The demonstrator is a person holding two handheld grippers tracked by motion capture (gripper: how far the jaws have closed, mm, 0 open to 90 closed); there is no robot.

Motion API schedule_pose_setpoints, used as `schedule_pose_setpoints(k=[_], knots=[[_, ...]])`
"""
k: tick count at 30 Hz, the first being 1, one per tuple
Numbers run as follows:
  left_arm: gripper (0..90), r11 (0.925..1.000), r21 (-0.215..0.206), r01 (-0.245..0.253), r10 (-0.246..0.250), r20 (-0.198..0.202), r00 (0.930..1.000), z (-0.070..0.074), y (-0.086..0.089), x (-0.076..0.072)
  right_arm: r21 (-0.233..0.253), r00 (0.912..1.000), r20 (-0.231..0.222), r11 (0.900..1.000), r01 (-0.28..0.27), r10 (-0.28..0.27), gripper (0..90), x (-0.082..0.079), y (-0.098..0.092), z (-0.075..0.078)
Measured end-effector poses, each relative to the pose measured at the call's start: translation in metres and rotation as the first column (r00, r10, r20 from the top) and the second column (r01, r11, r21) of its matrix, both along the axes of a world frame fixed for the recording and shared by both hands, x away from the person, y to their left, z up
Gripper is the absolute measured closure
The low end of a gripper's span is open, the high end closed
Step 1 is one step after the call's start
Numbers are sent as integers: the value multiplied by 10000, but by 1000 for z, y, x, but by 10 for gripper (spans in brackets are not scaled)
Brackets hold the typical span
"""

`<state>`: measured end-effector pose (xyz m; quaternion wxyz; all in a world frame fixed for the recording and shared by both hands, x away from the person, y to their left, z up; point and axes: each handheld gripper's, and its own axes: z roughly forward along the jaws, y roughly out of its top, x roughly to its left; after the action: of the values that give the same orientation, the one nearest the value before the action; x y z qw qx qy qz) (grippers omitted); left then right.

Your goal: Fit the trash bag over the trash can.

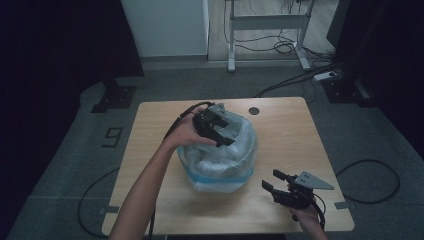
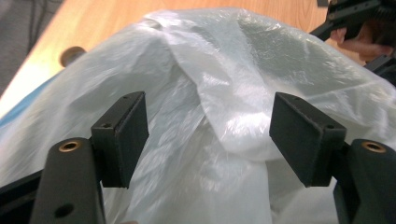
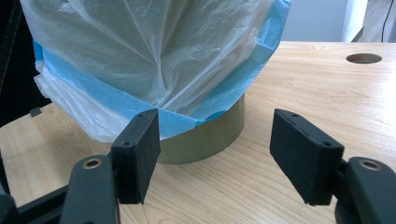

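- In the high view, we saw a wooden table (image 1: 165, 200) with a round bin (image 1: 220, 182) near its middle, lined with a translucent white plastic bag (image 1: 225, 155) whose blue band (image 1: 215, 178) wrapped the outside near the rim.
- Our left gripper (image 1: 226, 134) sat over the top of the bag, at the far-left part of the bin's mouth, jaws spread apart and pointing toward the near right; we could not tell from here whether they touched the plastic.
- Our right gripper (image 1: 272, 181) rested low near the table's near-right edge, just beside the bin but apart from it, jaws parted with nothing between them.
- A small round hole (image 1: 254, 110) showed in the tabletop beyond the bin.
- In the left gripper view, the two black pads (image 2: 122, 137) stood wide apart with the bunched, crinkled bag (image 2: 224, 102) rising between and behind them; no fold was pinched.
- The other hand (image 2: 362, 39) showed at the upper right of that view, past the bag.
- In the right gripper view, the jaws were likewise spread, holding nothing, aimed at the bin's olive wall (image 3: 210, 137) standing on the table (image 3: 299, 93).
- The bag (image 3: 149, 51) draped over that wall, its blue band (image 3: 107, 100) hanging down the outside, just beyond the left pad (image 3: 137, 154).
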<state>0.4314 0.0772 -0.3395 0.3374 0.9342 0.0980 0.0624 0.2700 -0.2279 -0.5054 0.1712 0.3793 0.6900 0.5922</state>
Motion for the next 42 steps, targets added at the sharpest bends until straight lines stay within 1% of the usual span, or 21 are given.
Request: schedule_pose_setpoints(k=[2, 9, 10, 13, 14, 15, 18, 19, 20, 21, 23, 26, 27, 28, 29, 30, 36, 38, 39, 40, 42], knots=[[276, 9998, -178, -133, 134, 79, 9999, 3, 10, -4, 0, 10000, 1, 10000, 12, -12, 327, -1, 0, 0], [276, 9977, -410, -534, 545, 256, 9982, 3, 36, -16, -37, 10000, -9, 10000, 9, -9, 327, -1, 2, -1], [276, 9962, -520, -697, 712, 274, 9971, 2, 44, -19, -65, 10000, -5, 10000, 4, -4, 327, -1, 3, -1], [275, 9939, -685, -861, 884, 311, 9956, 0, 51, -22, -105, 10000, -24, 9999, 15, -15, 327, -1, 4, -2], [275, 9911, -895, -991, 1027, 367, 9940, -1, 58, -26, -108, 10000, -31, 9999, 21, -21, 327, -1, 4, -2], [274, 9911, -895, -991, 1027, 367, 9940, -1, 58, -26, -108, 10000, -31, 9999, 21, -21, 327, -1, 4, -2], [273, 9835, -1296, -1266, 1347, 562, 9893, -1, 73, -36, -151, 10000, -43, 9999, 42, -43, 327, -1, 4, -3], [273, 9835, -1296, -1266, 1347, 562, 9893, -1, 73, -36, -151, 10000, -43, 9999, 42, -43, 327, -1, 4, -3], [273, 9781, -1561, -1375, 1489, 635, 9868, -2, 81, -42, -185, 10000, -43, 9998, 55, -56, 327, -1, 5, -4], [273, 9751, -1682, -1446, 1572, 642, 9855, -2, 85, -45, -194, 10000, -41, 9998, 66, -67, 327, -1, 5, -4], [273, 9737, -1743, -1466, 1603, 672, 9848, -2, 88, -47, -205, 10000, -48, 9998, 70, -71, 327, -1, 5, -4], [271, 9638, -2090, -1656, 1850, 768, 9797, -3, 104, -60, -235, 10000, -52, 9997, 80, -81, 326, -1, 5, -5], [271, 9638, -2090, -1656, 1850, 768, 9797, -3, 104, -60, -235, 10000, -52, 9997, 80, -81, 326, -1, 5, -5], [272, 9555, -2387, -1734, 1972, 793, 9771, -5, 112, -66, -257, 10000, -48, 9996, 78, -79, 326, -1, 5, -5], [271, 9555, -2387, -1734, 1972, 793, 9771, -5, 112, -66, -257, 10000, -48, 9996, 78, -79, 326, -1, 5, -5], [271, 9461, -2675, -1828, 2115, 827, 9739, -7, 119, -72, -274, 9999, -53, 9996, 84, -86, 326, -1, 5, -5], [269, 9226, -3273, -2043, 2423, 795, 9669, -18, 142, -90, -276, 9999, -58, 9996, 94, -96, 325, 0, 5, -6], [269, 9170, -3384, -2111, 2516, 801, 9645, -24, 149, -96, -270, 9999, -66, 9996, 104, -106, 324, 0, 5, -6], [269, 9170, -3384, -2111, 2516, 801, 9645, -24, 149, -96, -258, 9999, -84, 9996, 114, -116, 324, 0, 5, -6], [269, 9092, -3514, -2233, 2657, 769, 9610, -29, 157, -101, -269, 9999, -75, 9996, 121, -123, 325, 0, 5, -6], [269, 9020, -3643, -2318, 2776, 781, 9575, -34, 164, -107, -289, 9999, -77, 9995, 137, -139, 324, 0, 4, -6]])
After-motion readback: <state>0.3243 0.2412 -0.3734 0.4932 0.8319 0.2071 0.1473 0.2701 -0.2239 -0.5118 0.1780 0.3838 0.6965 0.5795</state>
